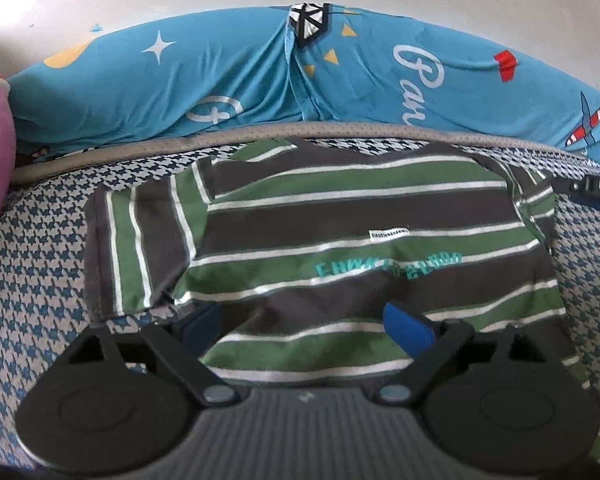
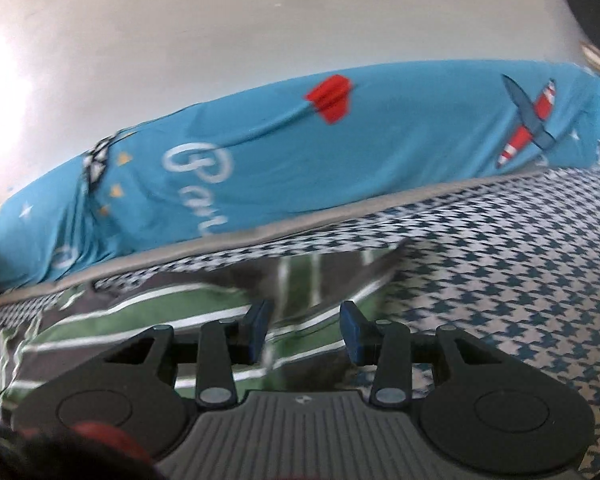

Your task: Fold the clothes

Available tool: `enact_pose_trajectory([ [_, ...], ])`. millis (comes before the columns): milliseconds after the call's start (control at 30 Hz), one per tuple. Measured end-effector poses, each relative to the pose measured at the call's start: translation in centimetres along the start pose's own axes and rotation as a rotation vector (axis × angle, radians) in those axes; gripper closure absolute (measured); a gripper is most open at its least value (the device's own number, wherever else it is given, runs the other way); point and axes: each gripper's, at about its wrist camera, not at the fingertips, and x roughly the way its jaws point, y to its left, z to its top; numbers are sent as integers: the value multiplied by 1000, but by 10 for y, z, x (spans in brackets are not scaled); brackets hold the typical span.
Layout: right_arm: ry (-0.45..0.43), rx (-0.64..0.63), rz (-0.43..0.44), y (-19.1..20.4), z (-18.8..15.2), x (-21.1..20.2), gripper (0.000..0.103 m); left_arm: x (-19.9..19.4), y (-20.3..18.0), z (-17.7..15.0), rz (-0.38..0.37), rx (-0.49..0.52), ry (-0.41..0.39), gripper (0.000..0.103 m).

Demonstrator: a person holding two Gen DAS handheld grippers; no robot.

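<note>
Lying between both spread jaws, striped shirt (image 1: 340, 216) on houndstooth bedspread (image 1: 40, 264).

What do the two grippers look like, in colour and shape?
Both look alike. The left gripper and right gripper each have black linkage arms, two round black discs, a ribbed grey centre plate, grey rivets, and blue pads on the fingers.

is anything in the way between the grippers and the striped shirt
Nothing visible. The striped shirt lies spread on the houndstooth cover, directly under the open left gripper and the open right gripper. The blue bedding sits behind it, out of the way.
</note>
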Motion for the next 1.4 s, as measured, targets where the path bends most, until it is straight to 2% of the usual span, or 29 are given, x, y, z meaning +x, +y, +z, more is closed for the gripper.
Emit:
enact_pose_trajectory([
  [133,3,29,-31,-10,1,9,62,2,1,-1,-1,3,9,10],
  [267,-8,29,-57,-18,5,20,49,3,1,0,-13,-12,18,10],
  [467,-16,46,-91,-28,13,38,49,4,-1,0,-19,-6,26,10],
  [633,1,109,-72,-35,16,57,49,6,1,-1,-22,-2,35,10],
  [667,5,121,-67,-36,15,61,56,6,1,-1,-21,-2,38,10],
  [700,9,127,-62,-35,15,63,71,7,1,-1,-20,-3,40,10],
  [733,11,129,-61,-34,14,66,78,8,1,-1,-20,-5,43,10],
  [767,7,125,-67,-33,14,66,91,9,2,-1,-20,-9,47,10],
  [800,3,125,-67,-31,14,65,94,10,2,0,-21,-12,49,10],
  [900,-36,144,-75,-29,19,52,96,13,0,0,-23,-14,55,10],
  [1033,-108,93,-144,-28,27,17,96,16,-3,-1,-13,-3,65,9],
  [1100,-106,65,-188,-31,26,5,96,17,-4,-1,-11,1,71,9],
  [1133,-92,53,-212,-33,24,2,96,17,-5,-2,-11,1,73,8],
  [1233,86,77,-305,-48,11,17,96,17,-8,-2,-7,7,79,8],
  [1267,116,97,-329,-56,5,19,95,17,-9,-2,-7,11,81,8],
  [1333,118,115,-367,-66,1,17,91,17,-10,-2,-6,16,84,8],
  [1400,69,120,-352,-71,4,7,89,16,-10,-2,-5,17,82,6],
])
